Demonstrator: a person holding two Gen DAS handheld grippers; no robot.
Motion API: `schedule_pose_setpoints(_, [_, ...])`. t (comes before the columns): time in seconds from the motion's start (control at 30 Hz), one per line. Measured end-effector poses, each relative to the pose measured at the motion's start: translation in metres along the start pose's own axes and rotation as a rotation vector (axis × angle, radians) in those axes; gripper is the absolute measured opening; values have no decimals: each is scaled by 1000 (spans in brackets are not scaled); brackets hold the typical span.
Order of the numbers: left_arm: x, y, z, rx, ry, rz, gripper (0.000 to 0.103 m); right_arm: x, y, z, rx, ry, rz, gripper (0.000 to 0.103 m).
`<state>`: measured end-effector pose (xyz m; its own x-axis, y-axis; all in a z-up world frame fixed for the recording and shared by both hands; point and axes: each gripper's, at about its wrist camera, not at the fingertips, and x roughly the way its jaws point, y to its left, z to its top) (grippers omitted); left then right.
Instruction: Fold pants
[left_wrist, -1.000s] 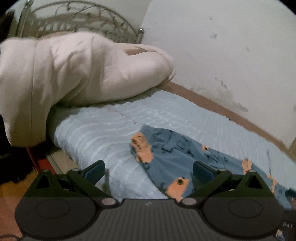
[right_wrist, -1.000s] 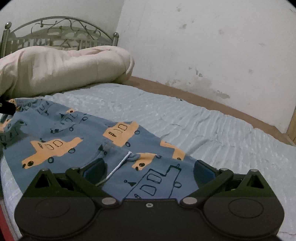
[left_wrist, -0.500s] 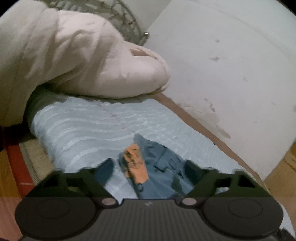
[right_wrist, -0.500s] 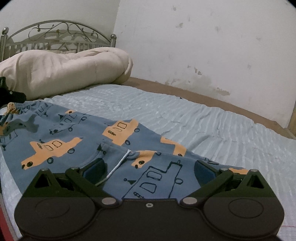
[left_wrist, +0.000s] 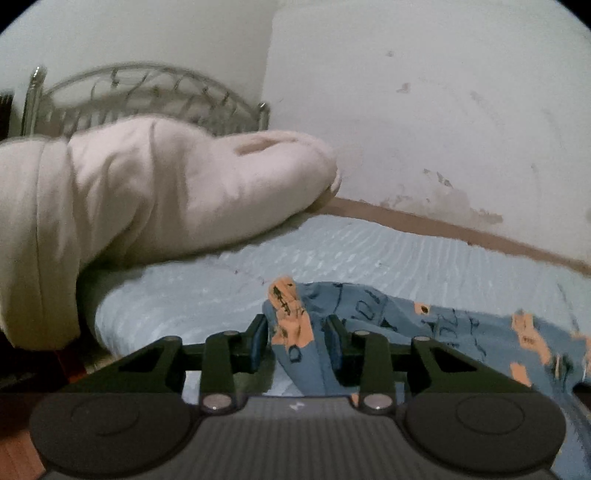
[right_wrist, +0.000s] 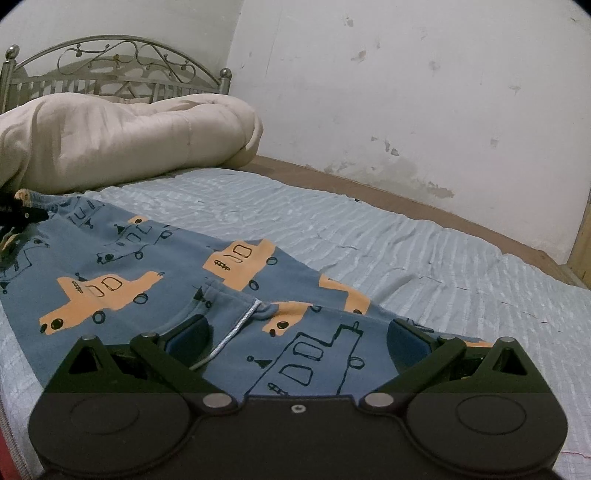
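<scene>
Blue pants with orange truck prints lie spread on the light blue bed sheet. In the left wrist view my left gripper has its jaws closed in around a raised fold at the end of the pants, lifted a little off the sheet. In the right wrist view my right gripper is open, low over the waistband end, with the white drawstring between its fingers. The left gripper's tip shows at the far left edge, at the pants' other end.
A bulky cream comforter is piled at the head of the bed, in front of a metal headboard. A stained white wall runs along the far side. The mattress edge drops off at the left.
My left gripper has closed from wide open onto the end of the pants and lifted it slightly. My right gripper has stayed open over the waistband, barely moving.
</scene>
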<state>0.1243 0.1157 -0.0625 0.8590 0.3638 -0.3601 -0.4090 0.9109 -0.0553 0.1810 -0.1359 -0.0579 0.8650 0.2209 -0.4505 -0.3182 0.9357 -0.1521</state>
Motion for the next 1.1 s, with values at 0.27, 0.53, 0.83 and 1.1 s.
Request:
schedule_pose_setpoints(0.27, [9, 30, 4, -226, 98, -96, 51, -1, 0, 0, 0, -1, 0, 102])
schedule_pose_setpoints(0.53, [11, 78, -4, -576, 149, -237, 51, -1, 1, 0, -2, -5, -2, 102])
schedule_pose_setpoints(0.83, [15, 62, 6, -527, 175, -185, 39, -4, 5, -2, -26, -38, -27, 102])
schedule_pose_setpoints(1.1, [14, 58, 13, -506, 173, -168, 13, -4, 5, -1, -23, -34, -25, 102])
